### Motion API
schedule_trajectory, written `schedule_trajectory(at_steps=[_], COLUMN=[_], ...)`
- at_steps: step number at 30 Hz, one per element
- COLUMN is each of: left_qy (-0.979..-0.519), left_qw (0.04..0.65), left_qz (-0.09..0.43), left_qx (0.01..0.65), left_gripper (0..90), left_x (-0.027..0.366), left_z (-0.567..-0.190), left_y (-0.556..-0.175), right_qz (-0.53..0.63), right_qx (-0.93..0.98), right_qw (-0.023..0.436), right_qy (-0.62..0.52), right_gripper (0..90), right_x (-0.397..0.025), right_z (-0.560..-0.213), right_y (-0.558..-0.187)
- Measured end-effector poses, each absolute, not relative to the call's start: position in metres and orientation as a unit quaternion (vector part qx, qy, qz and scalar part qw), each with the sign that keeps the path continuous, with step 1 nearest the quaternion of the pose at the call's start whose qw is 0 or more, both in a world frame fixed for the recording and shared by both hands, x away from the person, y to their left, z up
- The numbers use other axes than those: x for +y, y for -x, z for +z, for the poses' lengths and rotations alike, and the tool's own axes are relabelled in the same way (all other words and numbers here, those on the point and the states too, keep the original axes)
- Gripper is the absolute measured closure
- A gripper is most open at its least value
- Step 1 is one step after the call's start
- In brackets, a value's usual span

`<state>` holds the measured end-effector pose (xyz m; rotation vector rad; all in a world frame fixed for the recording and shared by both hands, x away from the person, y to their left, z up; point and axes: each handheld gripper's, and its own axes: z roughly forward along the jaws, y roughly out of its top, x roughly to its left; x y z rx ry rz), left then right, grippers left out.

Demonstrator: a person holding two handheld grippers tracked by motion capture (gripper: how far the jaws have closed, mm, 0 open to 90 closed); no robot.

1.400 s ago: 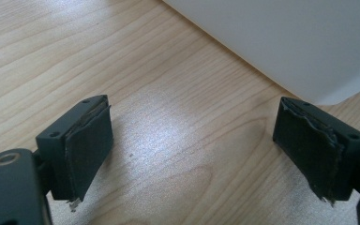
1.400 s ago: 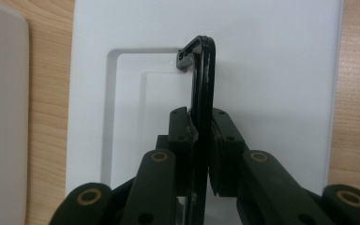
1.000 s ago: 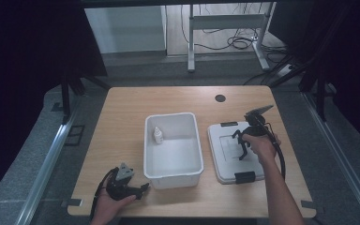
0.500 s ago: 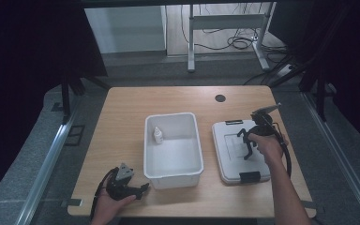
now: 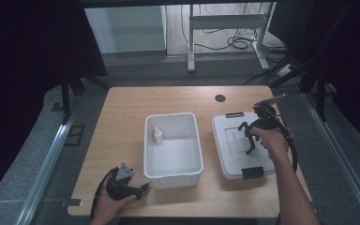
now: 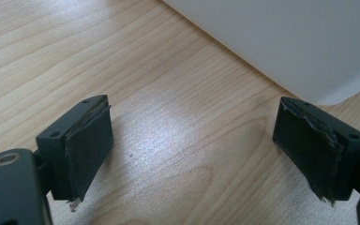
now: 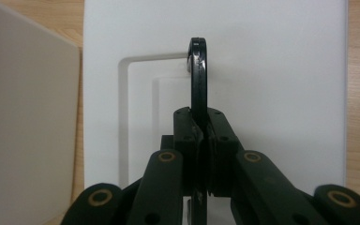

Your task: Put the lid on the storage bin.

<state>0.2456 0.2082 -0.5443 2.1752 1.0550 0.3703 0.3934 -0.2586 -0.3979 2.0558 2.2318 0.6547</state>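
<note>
High view: white lid (image 5: 243, 143) flat on table (image 5: 122, 117), just right of open white bin (image 5: 172, 147); right gripper (image 5: 249, 137) clamped tight on lid's black handle (image 7: 198, 79); left gripper (image 5: 138, 190) resting near bin's front corner, jaws spread wide, holding nothing.

Tiny bottle (image 5: 158, 135) (label unreadable)

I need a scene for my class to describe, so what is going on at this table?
A person works with two handheld grippers. The right gripper is shut on the black handle of the white lid, which lies on the table to the right of the open white bin. A small bottle stands inside the bin. The left gripper rests open on the table near the bin's front corner.
</note>
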Motion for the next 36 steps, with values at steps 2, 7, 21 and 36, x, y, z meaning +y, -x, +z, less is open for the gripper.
schedule_trajectory(at_steps=[2, 7, 21, 36], left_qy=[-0.835, -0.836, -0.836, -0.837], left_qw=[0.342, 0.342, 0.341, 0.339], left_qz=[0.142, 0.143, 0.142, 0.142], left_qx=[0.407, 0.406, 0.405, 0.405], left_gripper=[12.2, 12.2, 12.2, 12.2], left_x=[0.208, 0.208, 0.208, 0.208], left_z=[-0.544, -0.544, -0.544, -0.544], left_y=[-0.246, -0.246, -0.246, -0.246], right_qz=[0.212, 0.217, 0.222, 0.225], right_qx=[0.719, 0.719, 0.729, 0.725], right_qw=[0.022, 0.029, 0.038, 0.051], right_qy=[-0.662, -0.66, -0.646, -0.649], right_gripper=[85.4, 85.4, 85.4, 85.4], right_x=[-0.258, -0.253, -0.218, -0.194], right_z=[-0.39, -0.37, -0.331, -0.294], right_y=[-0.392, -0.388, -0.386, -0.375])
